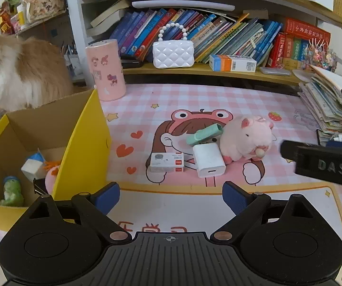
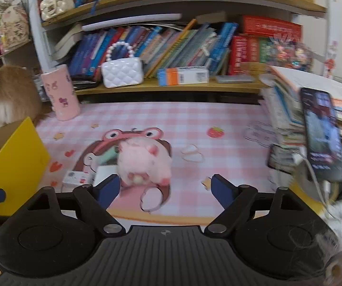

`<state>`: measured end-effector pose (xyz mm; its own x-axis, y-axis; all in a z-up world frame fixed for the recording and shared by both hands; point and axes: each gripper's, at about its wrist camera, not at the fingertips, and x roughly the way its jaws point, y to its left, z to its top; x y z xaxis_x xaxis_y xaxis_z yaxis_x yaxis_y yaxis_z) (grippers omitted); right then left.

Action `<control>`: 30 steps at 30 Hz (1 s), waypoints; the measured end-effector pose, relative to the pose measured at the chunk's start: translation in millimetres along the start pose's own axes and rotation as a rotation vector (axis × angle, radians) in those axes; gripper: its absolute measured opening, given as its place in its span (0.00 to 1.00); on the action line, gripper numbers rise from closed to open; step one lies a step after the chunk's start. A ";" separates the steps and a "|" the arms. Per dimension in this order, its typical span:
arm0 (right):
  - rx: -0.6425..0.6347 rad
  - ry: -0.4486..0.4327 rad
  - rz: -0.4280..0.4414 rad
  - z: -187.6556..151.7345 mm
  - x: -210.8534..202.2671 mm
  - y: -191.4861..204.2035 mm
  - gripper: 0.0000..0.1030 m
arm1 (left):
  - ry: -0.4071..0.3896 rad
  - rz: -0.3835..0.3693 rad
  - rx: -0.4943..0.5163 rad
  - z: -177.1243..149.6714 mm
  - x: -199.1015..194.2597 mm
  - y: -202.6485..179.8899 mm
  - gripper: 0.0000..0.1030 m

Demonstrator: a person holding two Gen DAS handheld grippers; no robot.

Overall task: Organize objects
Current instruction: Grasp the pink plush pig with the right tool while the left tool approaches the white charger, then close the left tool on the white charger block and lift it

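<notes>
A pink plush pig lies on the pink checked desk mat, beside a white charger block, a mint green clip and a small white staple box. My left gripper is open and empty, just short of these. A yellow cardboard box at the left holds a green dinosaur toy and other small items. My right gripper is open and empty, just in front of the pig. Its body shows in the left wrist view.
A pink sticker-covered cylinder stands at the back left. A fluffy cat sits behind the box. A phone leans on a stack of books at the right. A bookshelf with a white bag runs along the back.
</notes>
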<state>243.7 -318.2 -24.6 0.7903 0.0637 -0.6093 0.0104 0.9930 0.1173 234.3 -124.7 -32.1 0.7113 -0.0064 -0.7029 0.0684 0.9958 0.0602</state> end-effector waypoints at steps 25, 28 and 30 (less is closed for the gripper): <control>-0.112 -0.059 0.055 21.9 44.6 -4.3 0.44 | 0.033 0.005 0.012 15.8 38.1 -27.4 0.92; -0.086 -0.070 0.040 21.3 27.9 -17.5 0.44 | 0.028 -0.011 0.021 20.4 54.1 -38.4 0.91; -0.064 -0.068 0.033 20.9 19.4 -25.3 0.44 | 0.022 -0.013 0.026 22.7 67.0 -43.4 0.83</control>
<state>271.6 -344.1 -22.9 0.8296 0.0916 -0.5508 -0.0537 0.9950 0.0847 294.8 -170.5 -65.7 0.6949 -0.0167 -0.7189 0.0957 0.9930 0.0694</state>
